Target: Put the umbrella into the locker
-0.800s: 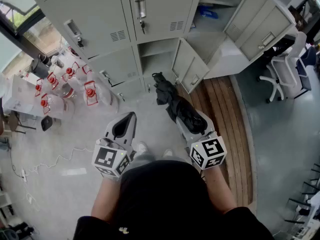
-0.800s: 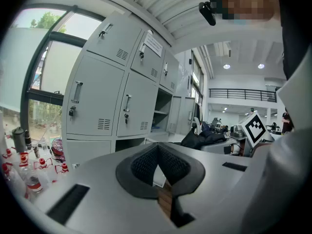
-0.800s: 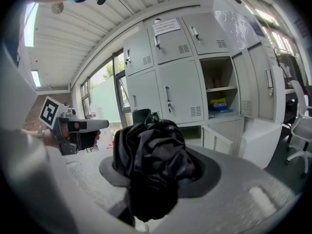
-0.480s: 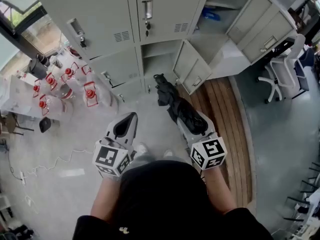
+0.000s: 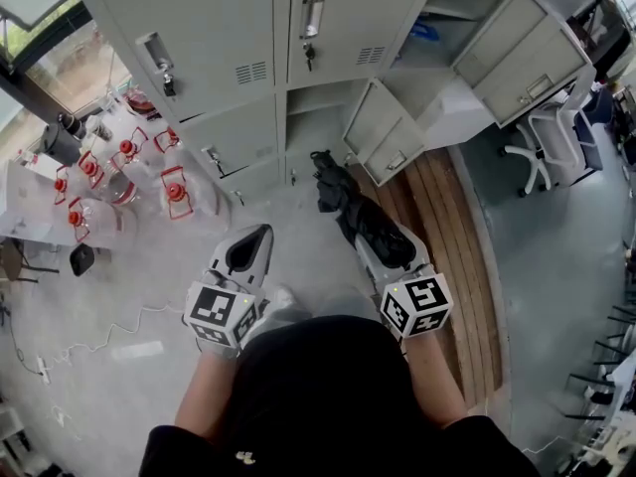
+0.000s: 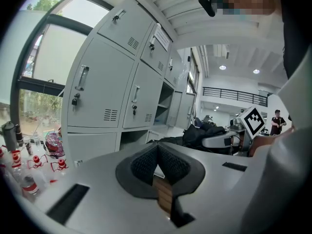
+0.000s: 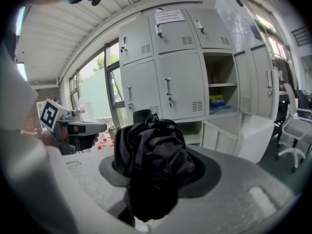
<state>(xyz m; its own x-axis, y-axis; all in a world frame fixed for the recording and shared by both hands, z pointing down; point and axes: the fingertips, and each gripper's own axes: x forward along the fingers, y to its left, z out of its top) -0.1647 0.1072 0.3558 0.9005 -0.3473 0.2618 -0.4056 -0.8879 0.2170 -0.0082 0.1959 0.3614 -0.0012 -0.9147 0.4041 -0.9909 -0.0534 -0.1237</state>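
Locker of grey painted steel (image 5: 316,127) stands ahead of us, its low compartment door (image 5: 381,135) swung open. Folded black fabric umbrella (image 5: 343,202) points toward it, well short, clamped in our right hand-held gripper (image 5: 378,241). Left hand-held gripper (image 5: 256,238): jaws together, empty. Risk, we judge: loose canopy folds snag the door edge and drag the umbrella from the grip.

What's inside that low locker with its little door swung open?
The low locker shows only bare grey walls and floor, with nothing stored, as far as the head view reaches; its top edge hides the upper back. In the right gripper view the black umbrella covers its left part.
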